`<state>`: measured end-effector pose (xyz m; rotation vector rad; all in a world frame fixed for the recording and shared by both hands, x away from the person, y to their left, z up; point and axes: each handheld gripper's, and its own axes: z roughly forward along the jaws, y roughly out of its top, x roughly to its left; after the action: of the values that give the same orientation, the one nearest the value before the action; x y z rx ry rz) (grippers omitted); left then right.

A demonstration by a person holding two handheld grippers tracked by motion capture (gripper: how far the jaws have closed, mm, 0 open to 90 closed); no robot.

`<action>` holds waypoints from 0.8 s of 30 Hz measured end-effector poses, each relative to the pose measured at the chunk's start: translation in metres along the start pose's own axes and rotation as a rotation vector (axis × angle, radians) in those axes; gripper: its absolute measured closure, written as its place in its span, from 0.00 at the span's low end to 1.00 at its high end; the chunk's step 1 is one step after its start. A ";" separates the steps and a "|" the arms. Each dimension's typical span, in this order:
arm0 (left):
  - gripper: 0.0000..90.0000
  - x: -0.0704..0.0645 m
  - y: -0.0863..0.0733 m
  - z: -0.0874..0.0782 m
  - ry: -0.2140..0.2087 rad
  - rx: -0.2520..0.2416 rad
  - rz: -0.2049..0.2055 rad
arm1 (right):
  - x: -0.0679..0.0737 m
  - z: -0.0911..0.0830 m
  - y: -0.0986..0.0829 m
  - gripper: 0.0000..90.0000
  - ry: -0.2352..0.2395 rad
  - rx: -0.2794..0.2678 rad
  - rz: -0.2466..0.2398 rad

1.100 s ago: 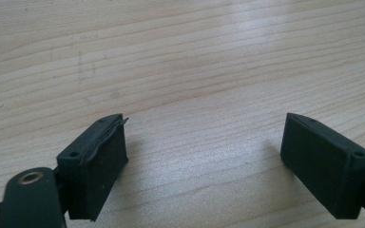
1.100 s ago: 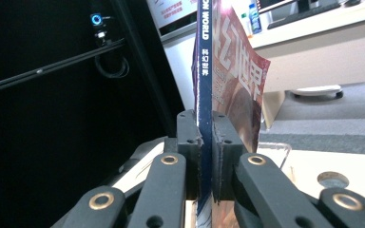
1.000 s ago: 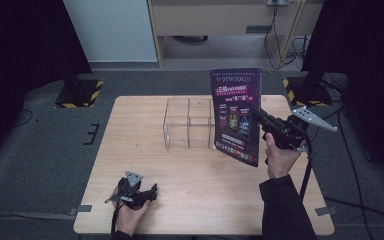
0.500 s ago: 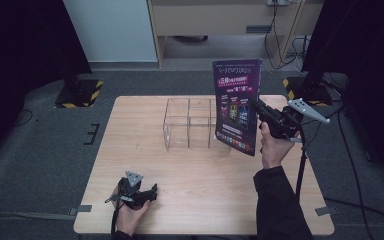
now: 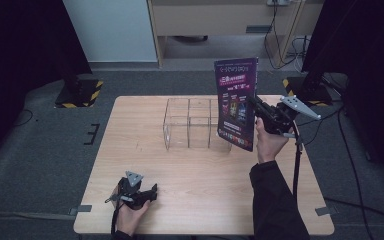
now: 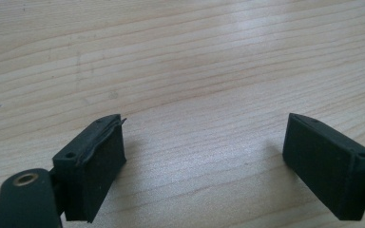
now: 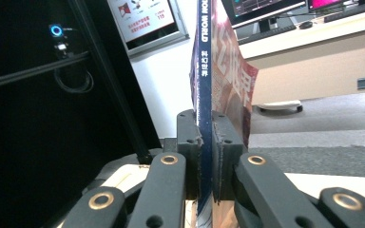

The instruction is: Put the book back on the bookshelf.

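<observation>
A purple magazine (image 5: 237,102) hangs upright in the air over the table's right side, in front of a clear divided box (image 5: 194,123). My right gripper (image 5: 258,111) is shut on the magazine's right edge. In the right gripper view the jaws clamp the blue spine of the magazine (image 7: 203,95), pressed from both sides at my right gripper (image 7: 204,152). My left gripper (image 5: 149,192) rests low at the table's front left, held in a hand. Seen along its own jaws, my left gripper (image 6: 204,156) is open wide over bare wood, with nothing between the pads.
The wooden table (image 5: 145,150) holds the clear box near its back middle. Black stands with yellow-striped bases (image 5: 77,92) sit on the floor at both back corners. A cable (image 5: 296,170) trails down from the right gripper past the sleeve.
The right gripper has lifted the magazine higher and slightly back toward the box. The left gripper has stayed where it was.
</observation>
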<state>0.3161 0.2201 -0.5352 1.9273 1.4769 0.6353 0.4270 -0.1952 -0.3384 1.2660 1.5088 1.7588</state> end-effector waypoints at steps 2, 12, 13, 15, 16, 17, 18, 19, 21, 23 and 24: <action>0.14 0.000 0.000 0.000 0.000 0.000 0.000 | 0.000 0.002 -0.003 0.94 -0.007 -0.006 -0.010; 0.14 0.000 0.000 0.000 0.000 0.000 0.000 | 0.002 0.013 -0.024 0.94 -0.025 0.004 -0.023; 0.14 0.000 0.000 0.000 0.000 0.000 0.000 | 0.002 0.013 -0.024 0.94 -0.025 0.004 -0.023; 0.14 0.000 0.000 0.000 0.000 0.000 0.000 | 0.003 0.015 -0.027 0.94 -0.026 0.007 -0.023; 0.14 0.000 0.000 0.000 0.000 0.000 0.000 | 0.002 0.016 -0.031 0.94 -0.029 0.008 -0.023; 0.14 0.000 0.000 0.000 0.000 0.000 0.000 | 0.002 0.016 -0.031 0.94 -0.029 0.008 -0.023; 0.14 0.000 0.000 0.000 0.000 0.000 0.000 | 0.003 0.017 -0.032 0.94 -0.028 0.009 -0.020; 0.14 0.000 0.000 0.000 0.000 0.000 0.000 | 0.002 0.018 -0.035 0.94 -0.029 0.010 -0.023; 0.14 0.000 0.000 0.000 0.000 0.000 0.000 | 0.003 0.019 -0.038 0.94 -0.032 0.015 -0.030; 0.14 0.000 0.000 0.000 0.000 0.000 0.000 | 0.004 0.021 -0.043 0.94 -0.035 0.022 -0.035; 0.14 0.000 0.000 0.000 0.000 0.000 0.000 | 0.004 0.022 -0.045 0.94 -0.036 0.024 -0.037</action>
<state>0.3161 0.2201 -0.5352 1.9277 1.4766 0.6350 0.4351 -0.1692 -0.3803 1.2664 1.5275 1.6907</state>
